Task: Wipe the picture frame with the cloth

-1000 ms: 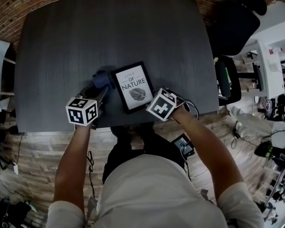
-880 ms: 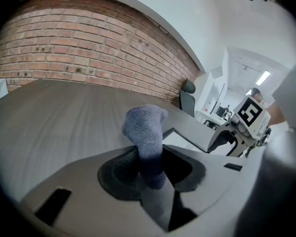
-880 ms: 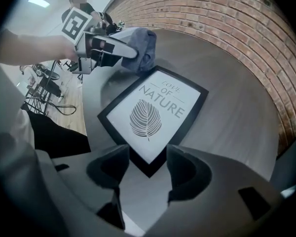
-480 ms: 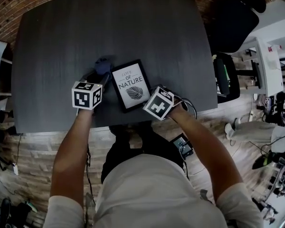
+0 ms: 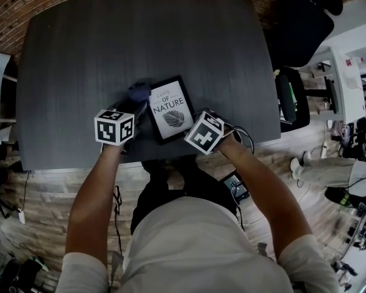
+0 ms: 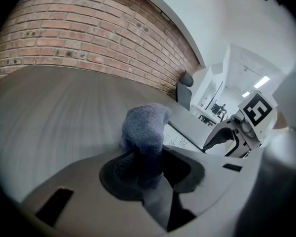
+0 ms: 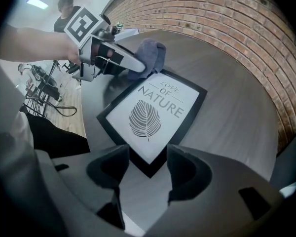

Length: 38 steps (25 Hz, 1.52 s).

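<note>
A black picture frame (image 5: 169,108) with a leaf print lies flat on the dark table (image 5: 110,41) near its front edge. My left gripper (image 5: 134,105) is shut on a bunched blue cloth (image 5: 138,92) just at the frame's upper left corner; its jaws have just been closing, with the cloth (image 6: 144,127) filling the gap between them. My right gripper (image 5: 194,129) points steeply down at the frame's near right corner. In the right gripper view that corner (image 7: 148,169) sits pinched between the two jaws, and the cloth (image 7: 149,56) touches the frame's (image 7: 155,112) far edge.
A black office chair (image 5: 299,29) stands off the table's right side. Desks and cables fill the room to the right (image 5: 348,102). A person (image 7: 66,6) stands in the background. The table's front edge (image 5: 79,163) runs just below both grippers.
My left gripper has carried the cloth right and away from me, up against the frame's left corner. The right gripper and the frame have stayed where they were.
</note>
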Each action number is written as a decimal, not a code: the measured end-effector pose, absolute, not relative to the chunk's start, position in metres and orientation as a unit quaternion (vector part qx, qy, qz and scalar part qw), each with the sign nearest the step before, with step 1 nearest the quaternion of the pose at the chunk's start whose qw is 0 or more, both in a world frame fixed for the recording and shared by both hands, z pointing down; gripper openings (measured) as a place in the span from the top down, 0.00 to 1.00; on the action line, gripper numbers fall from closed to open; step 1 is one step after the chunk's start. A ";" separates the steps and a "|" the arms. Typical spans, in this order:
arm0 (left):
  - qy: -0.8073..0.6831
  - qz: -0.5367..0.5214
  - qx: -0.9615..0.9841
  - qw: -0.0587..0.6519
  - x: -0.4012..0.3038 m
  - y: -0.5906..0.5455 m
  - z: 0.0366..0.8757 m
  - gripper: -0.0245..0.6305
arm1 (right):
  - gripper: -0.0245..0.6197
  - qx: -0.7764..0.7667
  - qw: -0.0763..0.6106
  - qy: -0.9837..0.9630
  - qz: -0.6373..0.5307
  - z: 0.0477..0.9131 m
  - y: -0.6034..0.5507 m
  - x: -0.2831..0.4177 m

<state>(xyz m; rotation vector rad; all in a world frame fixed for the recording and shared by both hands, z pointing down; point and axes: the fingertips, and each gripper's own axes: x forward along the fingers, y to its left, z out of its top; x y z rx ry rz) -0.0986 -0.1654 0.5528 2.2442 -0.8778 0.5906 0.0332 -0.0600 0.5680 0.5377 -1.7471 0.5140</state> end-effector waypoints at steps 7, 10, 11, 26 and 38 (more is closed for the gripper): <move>-0.325 0.220 0.855 0.338 -0.094 -0.142 0.554 0.79 | 0.58 0.230 0.583 -0.748 0.220 0.568 -0.060 0.032; -0.321 0.220 0.855 0.342 -0.091 -0.133 0.554 0.79 | 0.58 0.228 0.584 -0.747 0.220 0.568 -0.060 0.034; -0.320 0.221 0.855 0.345 -0.090 -0.130 0.554 0.79 | 0.58 0.228 0.585 -0.746 0.220 0.568 -0.060 0.034; -0.302 0.232 0.851 0.361 -0.078 -0.081 0.554 0.79 | 0.58 0.231 0.586 -0.745 0.220 0.568 -0.060 0.035; -0.281 0.228 0.850 0.383 -0.072 -0.045 0.554 0.79 | 0.58 0.236 0.588 -0.741 0.223 0.568 -0.058 0.034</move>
